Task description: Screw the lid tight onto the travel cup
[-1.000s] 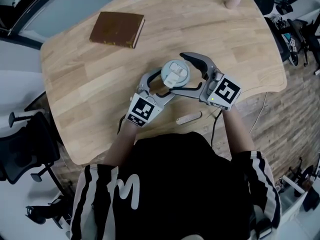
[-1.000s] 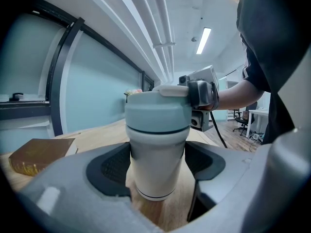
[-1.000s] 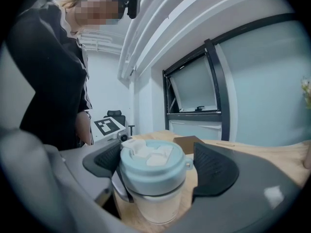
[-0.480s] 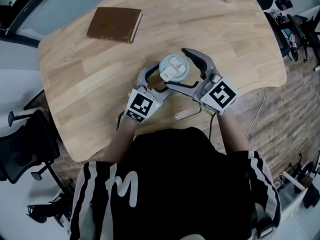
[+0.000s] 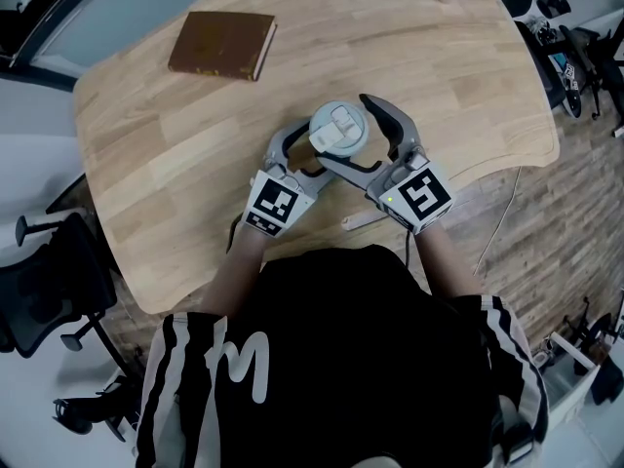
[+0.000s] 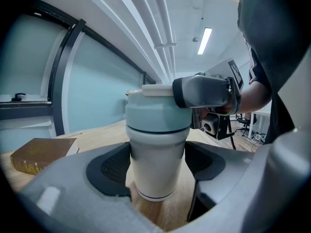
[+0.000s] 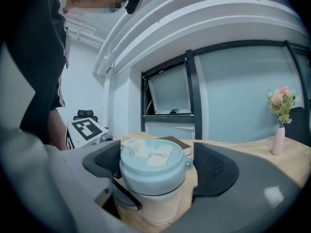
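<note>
A cream travel cup point(image 6: 156, 169) with a pale-blue screw lid point(image 7: 153, 168) stands upright on a light wooden table point(image 5: 146, 154), caught between two hand-held tools. The left gripper point(image 5: 308, 154) comes in low from the person's near left, almost level and tipped slightly down. Its jaws are spread wide and its dark ribbed pads point(image 6: 112, 168) press on either side of the cup's body below the lid. The right gripper point(image 7: 160, 165) reaches in higher from the near right, its jaws ringing the lid. One pad lies against the rim, while a sliver of table shows between the lid and the other, so the lid is not clamped. Both forearms point(image 5: 244, 261) stretch out from a black, white-striped top and converge on the cup. A pale oblong piece point(image 5: 357, 220) lies just beside the right gripper's marker cube point(image 5: 419, 195). A brown hardback book point(image 5: 222, 47) lies well beyond the left gripper's tips, to their left. A slim pink vase point(image 7: 278, 141) of flowers stands far beyond the right gripper's tips, to their right.
</note>
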Motion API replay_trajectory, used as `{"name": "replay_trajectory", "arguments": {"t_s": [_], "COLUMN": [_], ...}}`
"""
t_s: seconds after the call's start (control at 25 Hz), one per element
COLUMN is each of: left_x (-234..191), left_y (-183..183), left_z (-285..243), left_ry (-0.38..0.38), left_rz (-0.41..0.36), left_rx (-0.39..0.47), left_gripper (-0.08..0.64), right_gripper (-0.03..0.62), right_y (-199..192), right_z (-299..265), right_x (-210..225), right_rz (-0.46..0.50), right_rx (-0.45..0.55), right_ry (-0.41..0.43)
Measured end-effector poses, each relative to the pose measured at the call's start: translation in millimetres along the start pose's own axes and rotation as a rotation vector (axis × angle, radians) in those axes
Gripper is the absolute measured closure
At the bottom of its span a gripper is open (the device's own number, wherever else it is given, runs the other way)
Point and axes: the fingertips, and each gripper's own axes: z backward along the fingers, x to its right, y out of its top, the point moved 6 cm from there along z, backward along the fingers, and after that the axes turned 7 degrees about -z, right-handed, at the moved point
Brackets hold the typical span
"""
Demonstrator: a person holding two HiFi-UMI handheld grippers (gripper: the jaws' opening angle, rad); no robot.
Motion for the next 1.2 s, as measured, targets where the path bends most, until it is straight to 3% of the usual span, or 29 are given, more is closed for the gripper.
{"name": "replay_trajectory", "arguments": {"t_s": [1.2], "left_x": [0.5], "left_y": [-1.9], "left_z": [-0.3], "left_ry": [0.024], "left_rz": [0.008], "left_rx": [0.007], "left_gripper": [0.201], "right_gripper": [0.126], "right_y": [-3.3], "right_z": [-3.3], "right_x": [-9.2], "right_rz": [-0.041], "right_rx": [-0.018], "right_ry": [-0.245]}}
